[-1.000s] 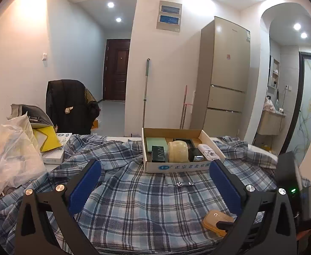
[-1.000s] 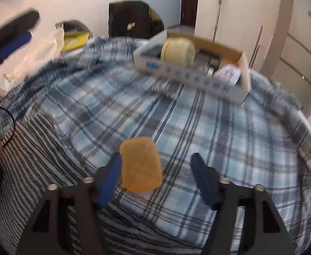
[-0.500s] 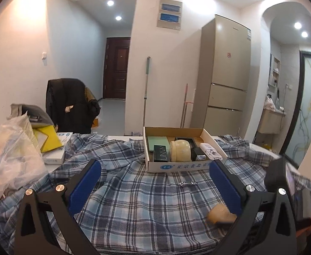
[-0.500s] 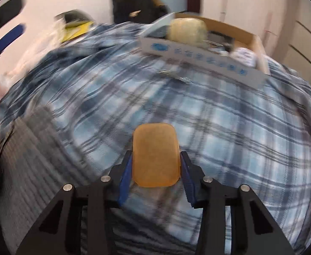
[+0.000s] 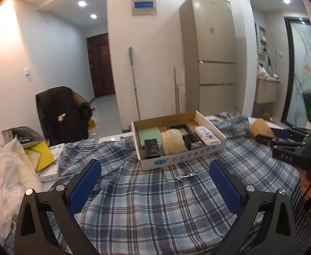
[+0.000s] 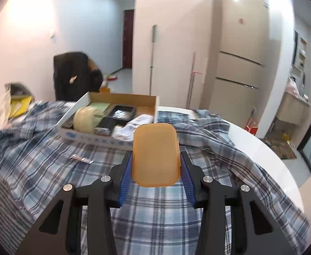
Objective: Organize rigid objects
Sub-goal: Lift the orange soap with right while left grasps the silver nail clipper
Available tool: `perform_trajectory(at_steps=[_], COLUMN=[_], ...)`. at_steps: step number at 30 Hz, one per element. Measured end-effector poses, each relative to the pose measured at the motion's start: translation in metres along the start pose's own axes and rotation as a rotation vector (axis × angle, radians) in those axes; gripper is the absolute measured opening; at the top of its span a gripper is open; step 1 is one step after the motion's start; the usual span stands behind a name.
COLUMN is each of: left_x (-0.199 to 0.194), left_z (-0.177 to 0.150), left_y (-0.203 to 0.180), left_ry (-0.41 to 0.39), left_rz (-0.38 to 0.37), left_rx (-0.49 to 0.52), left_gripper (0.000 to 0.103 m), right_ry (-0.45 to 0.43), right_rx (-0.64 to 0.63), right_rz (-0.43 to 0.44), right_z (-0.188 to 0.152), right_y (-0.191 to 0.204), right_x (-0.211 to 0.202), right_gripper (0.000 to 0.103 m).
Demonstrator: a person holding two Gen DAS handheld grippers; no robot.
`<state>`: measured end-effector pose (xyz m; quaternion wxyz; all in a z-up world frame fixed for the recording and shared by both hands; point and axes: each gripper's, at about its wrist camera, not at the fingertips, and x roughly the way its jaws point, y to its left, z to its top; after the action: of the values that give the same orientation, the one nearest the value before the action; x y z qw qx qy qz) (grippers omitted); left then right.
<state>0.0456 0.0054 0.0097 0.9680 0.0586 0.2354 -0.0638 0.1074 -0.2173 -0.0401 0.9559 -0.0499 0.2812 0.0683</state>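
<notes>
Pinching an amber, round-cornered flat bar [image 6: 156,155] by its long edges, the right gripper [image 6: 156,169] holds it above the plaid cloth [image 6: 151,208], long axis pointing away toward the cardboard box [image 6: 113,142]. The left gripper [image 5: 155,177] is spread wide, holding nothing. A beige fridge [image 6: 240,48] stands far behind.

White walls, ceiling spotlights [image 5: 82,3], beige fridge [image 5: 210,53], dark wooden door [image 5: 101,64], grey floor [image 5: 107,114]
</notes>
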Motion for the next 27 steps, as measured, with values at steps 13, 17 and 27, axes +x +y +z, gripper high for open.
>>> perform_trajectory(at_steps=[13,17,27], left_x=[0.101,0.125,0.167], left_z=[-0.012,-0.015,-0.014], left_y=[-0.018,-0.027,-0.03], left_ry=[0.259,0.284,0.383], left_rz=[-0.18,-0.241,-0.329], left_rx=[0.155,0.174,0.182], left_gripper=[0.049,0.049,0.049], right_ry=[0.03,0.018,-0.007], right_rx=[0.008,0.009,-0.075], right_rz=[0.049,0.078,0.097], right_z=[-0.016,-0.016,-0.019], right_y=[-0.006,-0.005,0.012], right_x=[0.008,0.007,0.002], right_gripper=[0.042,0.042,0.042])
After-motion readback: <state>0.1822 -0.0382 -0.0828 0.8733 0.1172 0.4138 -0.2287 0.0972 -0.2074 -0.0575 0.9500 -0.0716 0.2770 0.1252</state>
